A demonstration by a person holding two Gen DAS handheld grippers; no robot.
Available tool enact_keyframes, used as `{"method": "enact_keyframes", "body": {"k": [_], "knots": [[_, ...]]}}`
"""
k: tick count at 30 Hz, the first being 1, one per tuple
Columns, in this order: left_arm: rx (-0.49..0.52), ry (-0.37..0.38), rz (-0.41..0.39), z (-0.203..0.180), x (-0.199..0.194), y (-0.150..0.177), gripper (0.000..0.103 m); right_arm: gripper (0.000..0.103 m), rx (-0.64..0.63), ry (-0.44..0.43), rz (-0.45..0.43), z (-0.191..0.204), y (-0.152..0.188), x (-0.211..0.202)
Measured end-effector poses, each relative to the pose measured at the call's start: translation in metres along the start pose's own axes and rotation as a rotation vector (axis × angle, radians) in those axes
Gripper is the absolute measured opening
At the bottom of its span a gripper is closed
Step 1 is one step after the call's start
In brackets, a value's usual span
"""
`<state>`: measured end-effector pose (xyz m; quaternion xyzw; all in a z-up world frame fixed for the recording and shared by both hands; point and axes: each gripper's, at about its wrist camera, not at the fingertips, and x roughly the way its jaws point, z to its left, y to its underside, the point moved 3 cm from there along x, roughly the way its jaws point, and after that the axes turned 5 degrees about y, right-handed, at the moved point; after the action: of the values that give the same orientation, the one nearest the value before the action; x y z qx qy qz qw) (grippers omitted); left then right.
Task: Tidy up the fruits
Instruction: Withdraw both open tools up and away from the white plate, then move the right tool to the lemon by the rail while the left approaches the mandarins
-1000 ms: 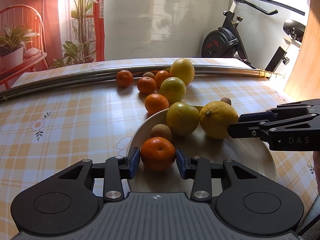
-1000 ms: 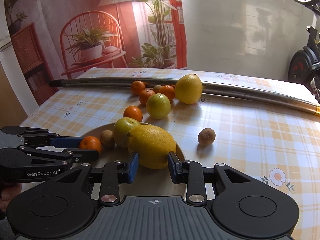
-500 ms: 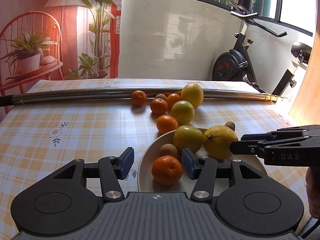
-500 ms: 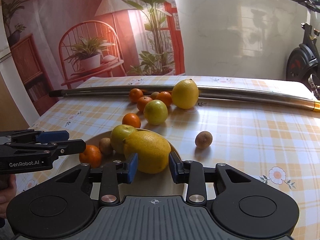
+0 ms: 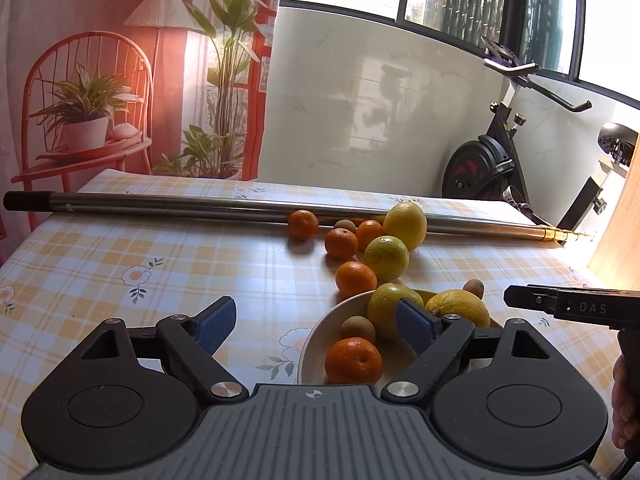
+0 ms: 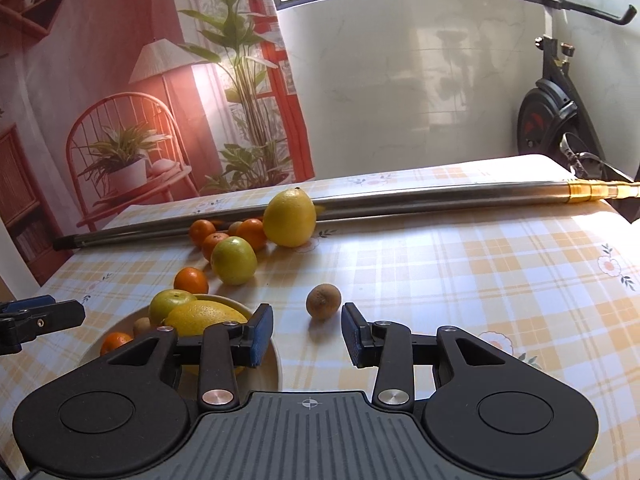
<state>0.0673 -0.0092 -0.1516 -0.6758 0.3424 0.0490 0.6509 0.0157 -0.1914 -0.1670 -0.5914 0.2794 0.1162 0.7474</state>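
Both grippers stand wide open and empty: your left gripper (image 5: 310,326) beside the bowl (image 5: 316,334) holding four fruits, your right gripper (image 6: 307,334) facing the kiwi (image 6: 323,301) on the counter (image 6: 460,280). Next, probably, advance and close on it.

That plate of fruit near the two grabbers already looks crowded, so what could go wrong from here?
The plate already holds a lemon, a green citrus, a mandarin and a kiwi, so another fruit may roll off. The loose kiwi ahead of the open right gripper is round and could roll away if a finger nudges it. The left gripper, also open, has a finger beside the green citrus and might bump it.
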Motion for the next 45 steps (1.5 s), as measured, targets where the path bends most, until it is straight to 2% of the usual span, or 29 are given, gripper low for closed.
{"method": "enact_keyframes", "body": {"k": [3, 6, 13, 16, 19, 23, 25, 30, 38, 42, 45], "knots": [[0.004, -0.035, 0.025, 0.003, 0.003, -0.006, 0.090, 0.036, 0.004, 0.017, -0.002, -0.006, 0.001, 0.002], [0.018, -0.060, 0.010, 0.006, 0.002, -0.015, 0.090, 0.036, 0.000, 0.022, -0.008, -0.006, -0.001, 0.002], [0.056, 0.000, 0.004, 0.009, -0.002, -0.048, 0.091, 0.036, 0.001, 0.018, -0.033, -0.006, -0.017, -0.002], [0.053, -0.015, 0.001, 0.013, 0.000, -0.060, 0.091, 0.036, -0.021, 0.020, -0.059, -0.004, -0.029, -0.005], [0.046, -0.044, -0.048, 0.017, -0.004, -0.070, 0.092, 0.036, -0.041, 0.024, -0.084, -0.003, -0.039, -0.008], [0.085, -0.170, -0.076, 0.019, -0.002, -0.078, 0.093, 0.036, -0.047, 0.026, -0.100, -0.002, -0.050, -0.008], [0.092, -0.189, -0.073, 0.022, -0.001, -0.081, 0.093, 0.036, -0.048, 0.030, -0.099, -0.001, -0.054, -0.007], [0.084, -0.158, -0.049, 0.023, 0.000, -0.083, 0.093, 0.036, -0.050, 0.029, -0.106, 0.003, -0.064, -0.006], [0.197, -0.110, -0.073, 0.008, 0.004, -0.079, 0.093, 0.036, -0.015, 0.061, -0.097, -0.001, -0.075, 0.000], [0.180, -0.055, -0.007, 0.003, 0.012, -0.082, 0.093, 0.036, -0.003, 0.067, -0.090, -0.007, -0.075, 0.002], [0.145, -0.041, 0.042, 0.005, 0.021, -0.081, 0.093, 0.036, 0.004, 0.076, -0.084, -0.011, -0.074, 0.004]]}}
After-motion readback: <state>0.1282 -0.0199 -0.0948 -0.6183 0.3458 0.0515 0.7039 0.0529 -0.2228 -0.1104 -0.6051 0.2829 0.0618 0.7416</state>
